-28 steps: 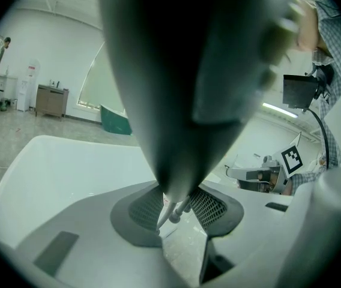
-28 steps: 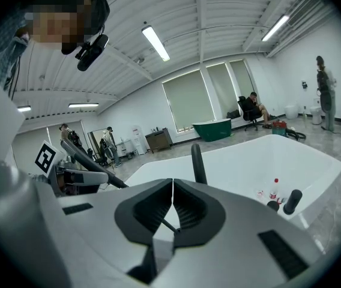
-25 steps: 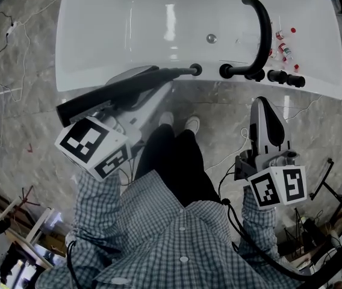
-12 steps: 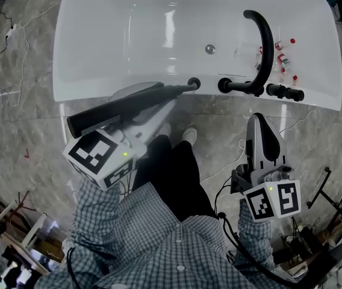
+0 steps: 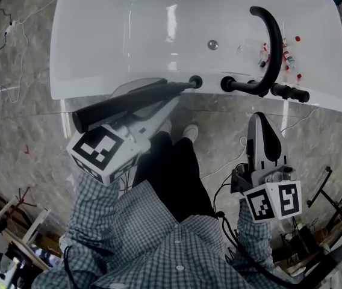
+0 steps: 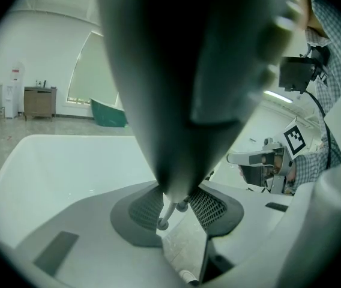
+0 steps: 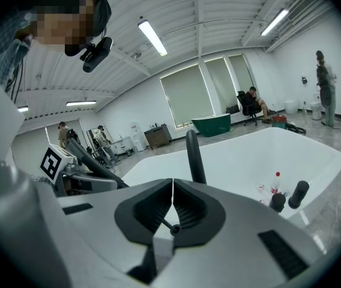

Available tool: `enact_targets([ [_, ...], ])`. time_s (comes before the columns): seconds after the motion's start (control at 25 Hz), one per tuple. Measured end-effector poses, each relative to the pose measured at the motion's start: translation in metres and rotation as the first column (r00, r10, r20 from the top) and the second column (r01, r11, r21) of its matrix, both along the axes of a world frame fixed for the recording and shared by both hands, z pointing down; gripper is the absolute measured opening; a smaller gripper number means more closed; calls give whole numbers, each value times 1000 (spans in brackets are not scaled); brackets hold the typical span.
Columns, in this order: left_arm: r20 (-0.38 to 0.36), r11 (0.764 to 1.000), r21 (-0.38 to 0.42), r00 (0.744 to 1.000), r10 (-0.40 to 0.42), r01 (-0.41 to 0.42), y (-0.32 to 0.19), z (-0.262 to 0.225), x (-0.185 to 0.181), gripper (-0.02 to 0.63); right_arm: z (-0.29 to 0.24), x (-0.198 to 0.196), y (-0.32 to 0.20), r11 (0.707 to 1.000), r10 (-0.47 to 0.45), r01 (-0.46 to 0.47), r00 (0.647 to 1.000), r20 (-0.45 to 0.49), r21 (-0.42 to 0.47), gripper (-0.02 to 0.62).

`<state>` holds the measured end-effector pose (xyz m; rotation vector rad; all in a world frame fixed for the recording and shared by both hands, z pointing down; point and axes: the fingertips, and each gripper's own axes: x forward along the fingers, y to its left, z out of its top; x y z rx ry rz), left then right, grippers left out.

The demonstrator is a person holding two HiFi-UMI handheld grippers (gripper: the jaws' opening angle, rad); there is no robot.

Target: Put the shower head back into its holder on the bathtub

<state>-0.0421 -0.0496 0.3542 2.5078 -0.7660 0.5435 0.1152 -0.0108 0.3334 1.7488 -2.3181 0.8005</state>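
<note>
The black shower head is a long wand lying slantwise over the tub's near rim. Its thin end reaches the black ring holder on the white bathtub; whether it is inside the ring I cannot tell. My left gripper is shut on the wand. In the left gripper view the shower head fills the middle and narrows down between the left gripper's jaws. My right gripper hangs shut and empty below the tub rim, and the right gripper faces the tub.
A black arched faucet and a black knob stand on the rim right of the holder. Small red-capped bottles lie in the tub. Cables cross the stone floor. People stand far off in the hall.
The left gripper has shifted slightly right and down with the shower head, whose thin end stays at the holder. The right gripper dropped a little lower.
</note>
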Motion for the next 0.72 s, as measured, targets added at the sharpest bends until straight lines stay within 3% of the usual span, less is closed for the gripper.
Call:
enact_targets([
  [0.72,4,1000,-26,1000,14,-14,-14,35,11,140,22,10,-14,1000,13,-12,1000,9,-23,18],
])
